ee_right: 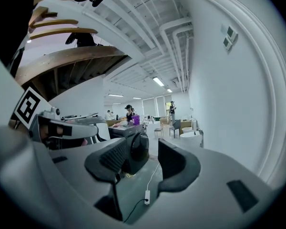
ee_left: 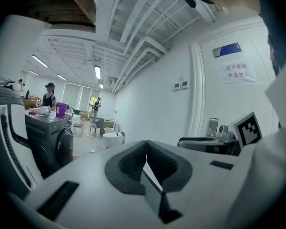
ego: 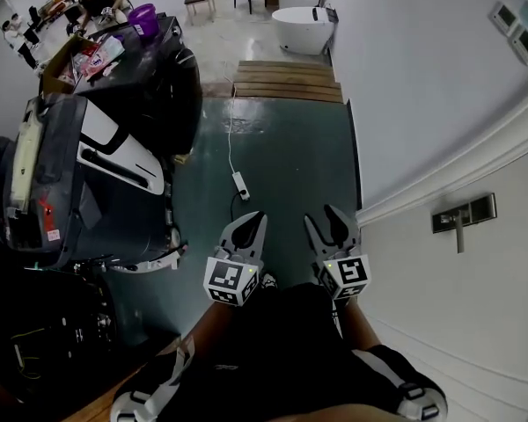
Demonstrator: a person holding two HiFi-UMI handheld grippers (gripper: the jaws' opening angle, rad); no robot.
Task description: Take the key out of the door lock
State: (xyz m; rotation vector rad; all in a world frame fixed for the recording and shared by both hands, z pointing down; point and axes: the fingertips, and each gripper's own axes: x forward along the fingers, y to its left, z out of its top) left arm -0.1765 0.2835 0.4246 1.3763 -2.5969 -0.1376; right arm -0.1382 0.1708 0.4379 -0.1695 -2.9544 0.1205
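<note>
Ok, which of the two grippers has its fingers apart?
The grey right gripper: its fingers stand apart, floor visible between them; the fingers of the grey left gripper touch.

A white paper sign is hanging on the door, up and to the right of the left gripper, and it is showing two lines of Chinese characters: 库房重地 over 非请勿入. Just above that sign, farther up from the gripper, a blue plate is carrying print too small to read. The right gripper is wearing a marker cube that is showing only a black-and-white square pattern.
</note>
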